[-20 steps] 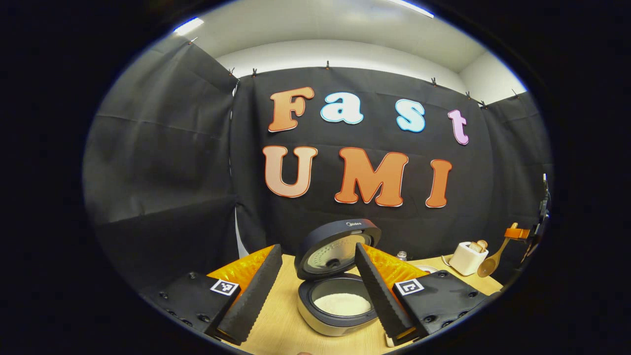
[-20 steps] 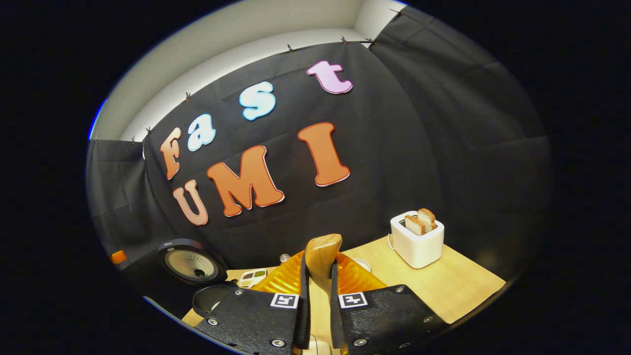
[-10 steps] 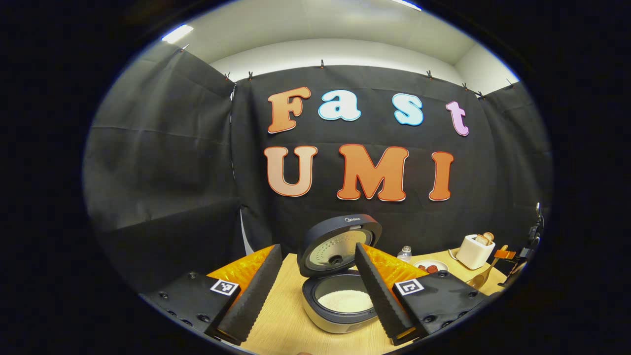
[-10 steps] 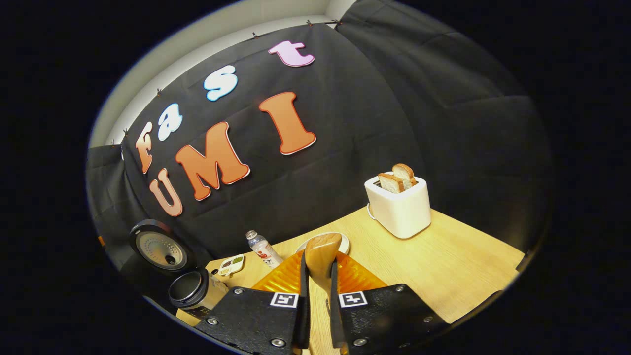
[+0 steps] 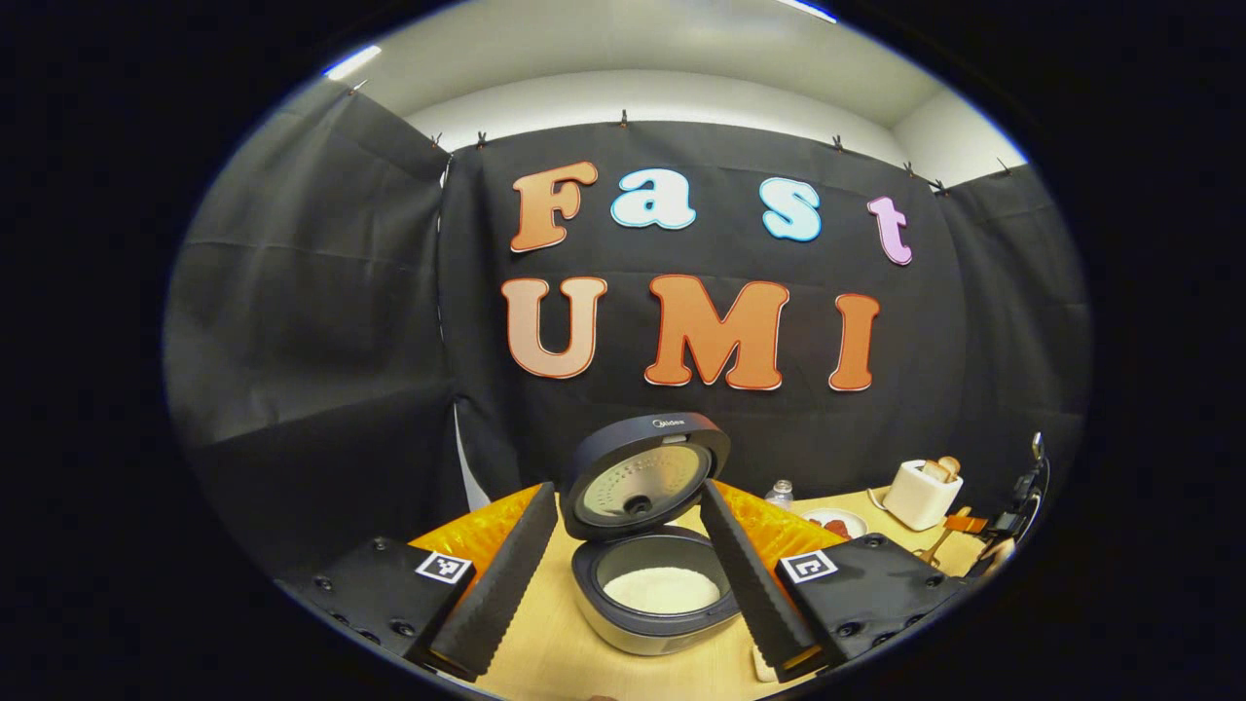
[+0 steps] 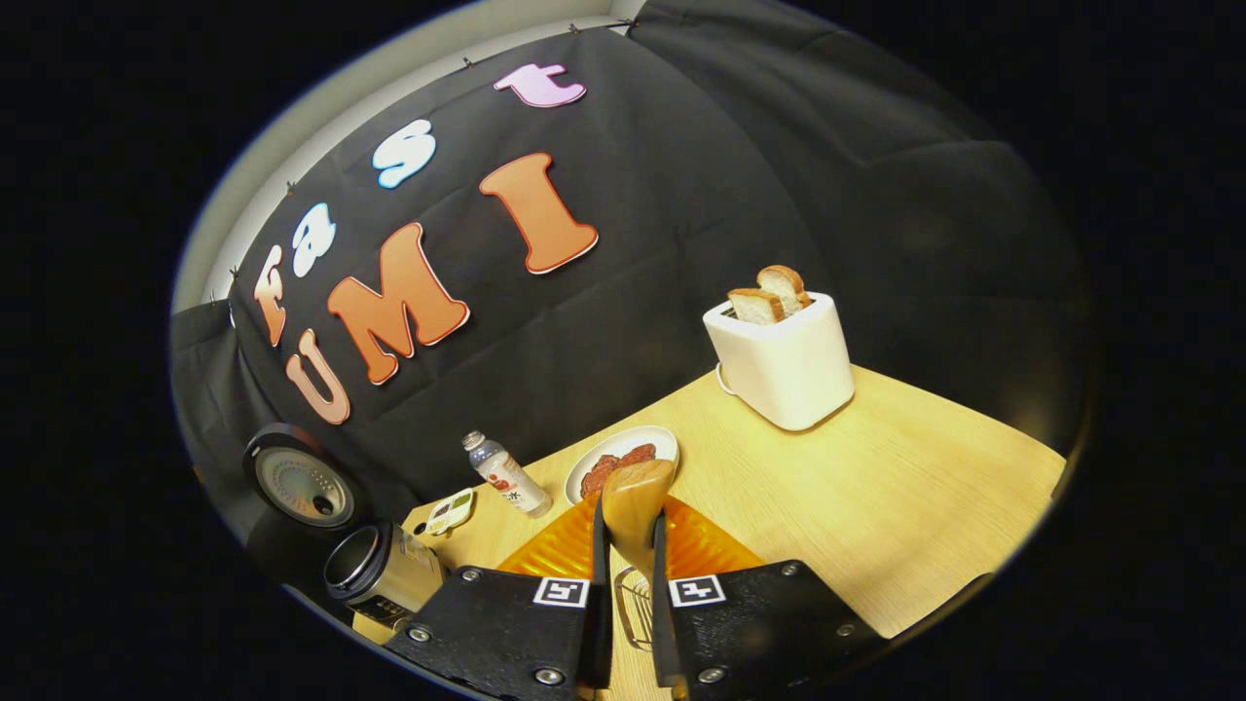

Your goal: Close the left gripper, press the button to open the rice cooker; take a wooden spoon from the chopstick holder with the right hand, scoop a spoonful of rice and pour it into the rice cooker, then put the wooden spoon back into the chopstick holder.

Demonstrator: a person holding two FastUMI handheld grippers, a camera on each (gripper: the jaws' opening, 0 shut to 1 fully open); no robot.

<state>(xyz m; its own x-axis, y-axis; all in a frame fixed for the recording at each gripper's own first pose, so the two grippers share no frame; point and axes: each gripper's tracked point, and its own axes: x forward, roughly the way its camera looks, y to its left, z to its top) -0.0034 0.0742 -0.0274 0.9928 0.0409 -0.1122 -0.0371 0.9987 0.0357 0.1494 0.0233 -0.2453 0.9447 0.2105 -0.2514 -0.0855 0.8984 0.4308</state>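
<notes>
The rice cooker (image 5: 652, 623) stands on the table with its lid (image 5: 642, 477) raised and white rice (image 5: 662, 589) in the pot. My left gripper (image 5: 627, 490) is open in front of it, one finger on either side of the cooker, holding nothing. At the far right of the left gripper view the wooden spoon (image 5: 942, 541) hangs low over the table. My right gripper (image 6: 630, 516) is shut on the wooden spoon (image 6: 635, 492), whose end sticks up past the fingertips. A wire holder (image 6: 633, 606) shows on the table below, between the fingers. The cooker (image 6: 382, 576) lies at the lower left.
A white toaster (image 6: 784, 360) with bread slices stands at the back right of the wooden table (image 6: 905, 526). A plate (image 6: 623, 456) of red food, a small bottle (image 6: 504, 475) and a small flat pack (image 6: 450, 509) sit by the black wall.
My right gripper has tipped downward and lowered toward the table with the spoon; the plate and wire holder have come into its view. The left gripper stayed open and drifted slightly.
</notes>
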